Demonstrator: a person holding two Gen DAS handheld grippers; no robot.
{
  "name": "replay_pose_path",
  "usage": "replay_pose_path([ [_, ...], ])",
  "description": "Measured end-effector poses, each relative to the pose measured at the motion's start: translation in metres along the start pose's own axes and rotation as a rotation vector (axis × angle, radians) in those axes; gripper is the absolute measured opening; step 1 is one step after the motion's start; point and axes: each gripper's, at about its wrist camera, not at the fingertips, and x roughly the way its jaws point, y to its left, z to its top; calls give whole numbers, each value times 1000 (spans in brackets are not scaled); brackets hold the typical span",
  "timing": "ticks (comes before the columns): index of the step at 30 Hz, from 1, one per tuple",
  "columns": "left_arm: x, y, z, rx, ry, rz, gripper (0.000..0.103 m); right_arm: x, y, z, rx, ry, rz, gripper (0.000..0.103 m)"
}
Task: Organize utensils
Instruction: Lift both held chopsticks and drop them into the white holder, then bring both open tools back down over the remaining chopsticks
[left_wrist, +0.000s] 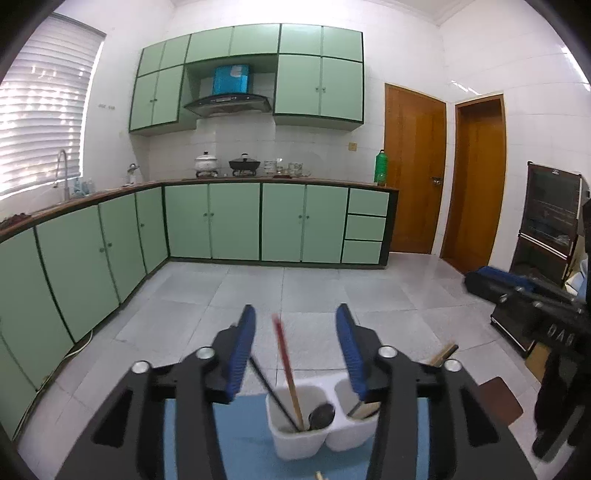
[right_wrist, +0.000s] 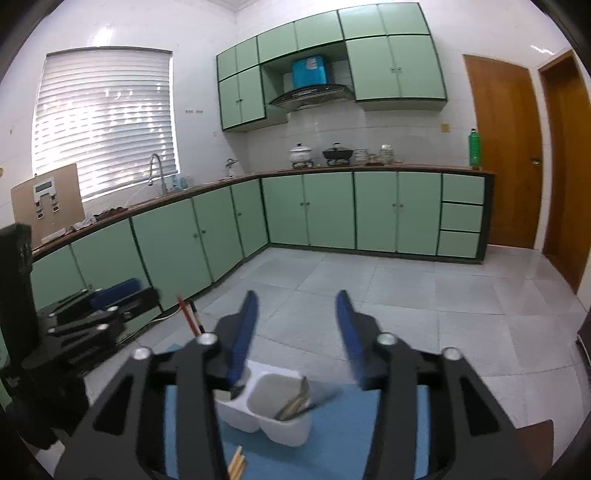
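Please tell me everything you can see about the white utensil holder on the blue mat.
The white utensil holder looks like smooth plastic, with two open-top compartments joined side by side and rounded corners. It stands upright on the blue mat. In the left wrist view, the left compartment holds a red-tipped chopstick, a thin black stick and a dark spoon; the right one holds wooden-looking utensils. Neither gripper touches it.
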Motion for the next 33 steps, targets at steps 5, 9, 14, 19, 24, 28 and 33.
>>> replay_pose_path([
  [5,-41,-2,-40,29,24,32,67,-40,-8,-37,-20,-18,-73,84],
  [9,-66,-5,-93,4,92,43,78,-66,-6,-80,2,11,-84,92],
  [14,-84,-6,-167,-31,179,77,80,-83,7,-156,23,104,-96,94],
  [19,-90,-6,-234,-36,306,132,81,-88,29,-228,71,236,-103,94],
  [24,-96,6,-267,-48,390,194,82,-83,58,-276,78,372,-77,94],
  [28,-100,13,-282,-69,429,209,83,-81,80,-296,79,441,-28,94],
  [33,-103,23,-295,-99,462,228,84,-83,98,-305,49,484,4,94],
])
